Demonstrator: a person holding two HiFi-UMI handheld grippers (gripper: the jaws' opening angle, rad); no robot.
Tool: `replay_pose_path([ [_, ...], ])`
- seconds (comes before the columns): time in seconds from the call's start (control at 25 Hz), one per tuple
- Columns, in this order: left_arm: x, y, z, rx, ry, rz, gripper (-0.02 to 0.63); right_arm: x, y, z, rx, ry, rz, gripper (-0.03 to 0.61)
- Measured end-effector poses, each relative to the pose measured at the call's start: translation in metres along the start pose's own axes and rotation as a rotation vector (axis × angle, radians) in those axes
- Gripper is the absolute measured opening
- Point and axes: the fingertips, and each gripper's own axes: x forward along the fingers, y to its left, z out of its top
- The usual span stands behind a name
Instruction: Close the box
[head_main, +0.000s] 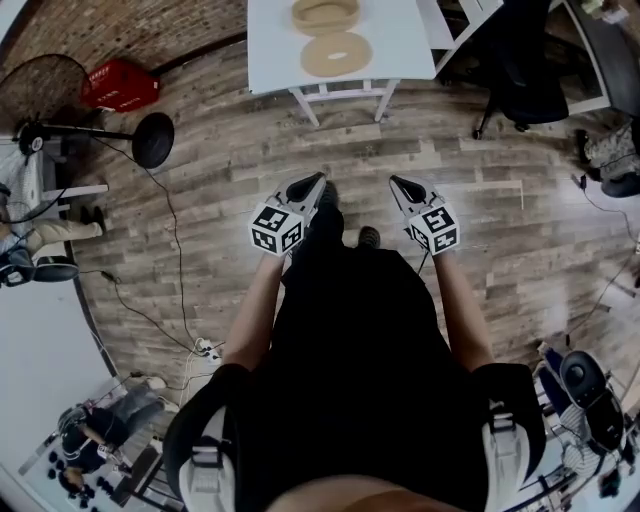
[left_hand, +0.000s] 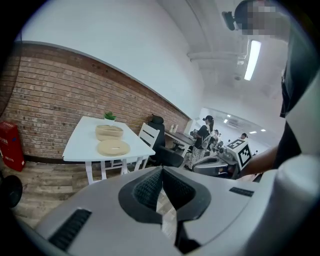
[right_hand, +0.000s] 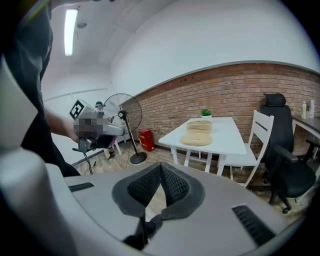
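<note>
The left gripper (head_main: 318, 181) and the right gripper (head_main: 396, 183) are both closed and empty, well short of the bench (head_main: 270, 55) ahead. The lid (head_main: 336, 53) lies nearer them and the box (head_main: 325, 15) sits beyond it, so the person should approach first, then grip the lid's rim squarely.

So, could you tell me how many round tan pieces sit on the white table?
2: the box farther back on the table, and the flat lid nearer its front edge.
</note>
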Motion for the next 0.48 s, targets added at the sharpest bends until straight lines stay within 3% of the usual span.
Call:
replay_pose_path([
  [0.48,0.032,0.084,0.046,0.016,0.023,-0.046,0.02,0.079,-0.032,0.052,0.014,0.004,-0.035,-0.002],
])
